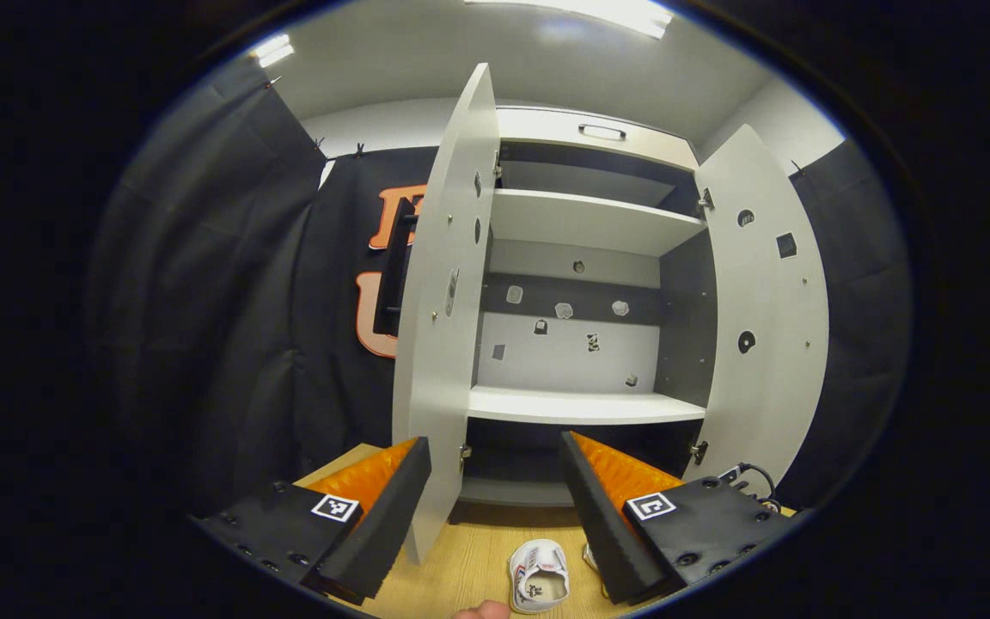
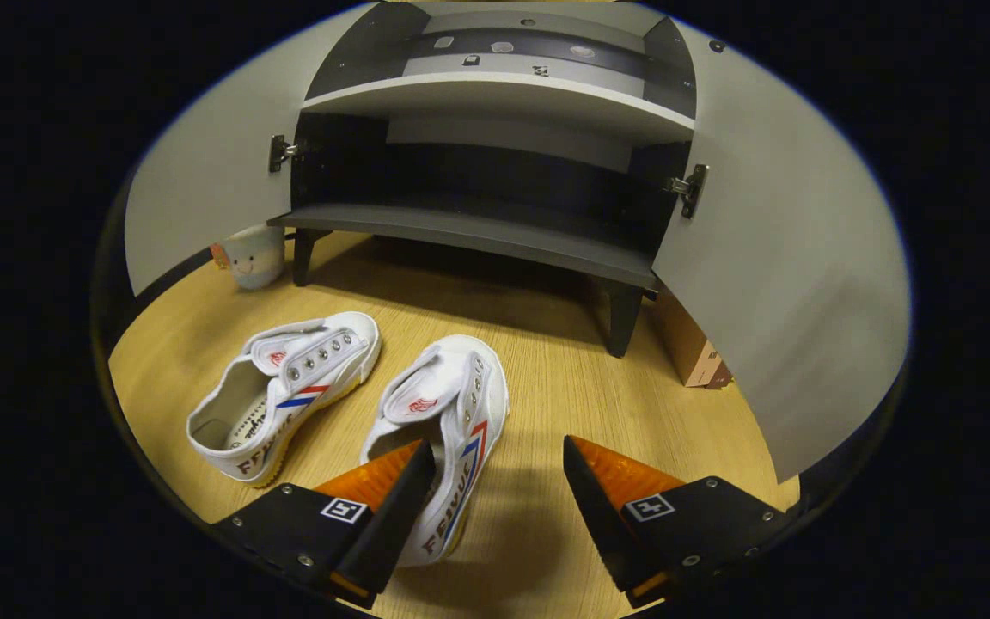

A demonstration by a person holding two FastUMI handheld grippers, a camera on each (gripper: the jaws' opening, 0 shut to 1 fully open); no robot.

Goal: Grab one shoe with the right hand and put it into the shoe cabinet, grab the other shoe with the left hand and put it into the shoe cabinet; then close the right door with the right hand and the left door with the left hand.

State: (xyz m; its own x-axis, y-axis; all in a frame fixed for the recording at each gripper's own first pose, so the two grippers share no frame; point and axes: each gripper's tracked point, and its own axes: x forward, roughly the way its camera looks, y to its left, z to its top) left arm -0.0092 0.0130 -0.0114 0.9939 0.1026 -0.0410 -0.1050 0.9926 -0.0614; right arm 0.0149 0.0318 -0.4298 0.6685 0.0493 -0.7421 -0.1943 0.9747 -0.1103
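The shoe cabinet (image 1: pixel 581 284) stands with both doors swung wide – the left door (image 1: pixel 443 327) and the right door (image 1: pixel 761 309) – and its pale shelves are bare. In the left gripper view the left gripper (image 1: pixel 495 507) is held up in front of the open cabinet, jaws spread wide and holding nothing. Below it, one white shoe (image 1: pixel 538 576) lies on the wooden floor (image 1: pixel 478 559).

In the right gripper view the right gripper (image 2: pixel 499 507) is low over the floor (image 2: pixel 564 378), jaws wide apart with nothing between them. Both shoes lie on the floor in front of the cabinet's bottom shelf (image 2: pixel 478 228) – the right shoe (image 2: pixel 448 413) just beside the gripper's left finger, the left shoe (image 2: pixel 284 387) close beside it. A small mug (image 2: pixel 250 255) sits by the cabinet's left leg, and a cardboard box (image 2: pixel 691 348) stands behind the right door.
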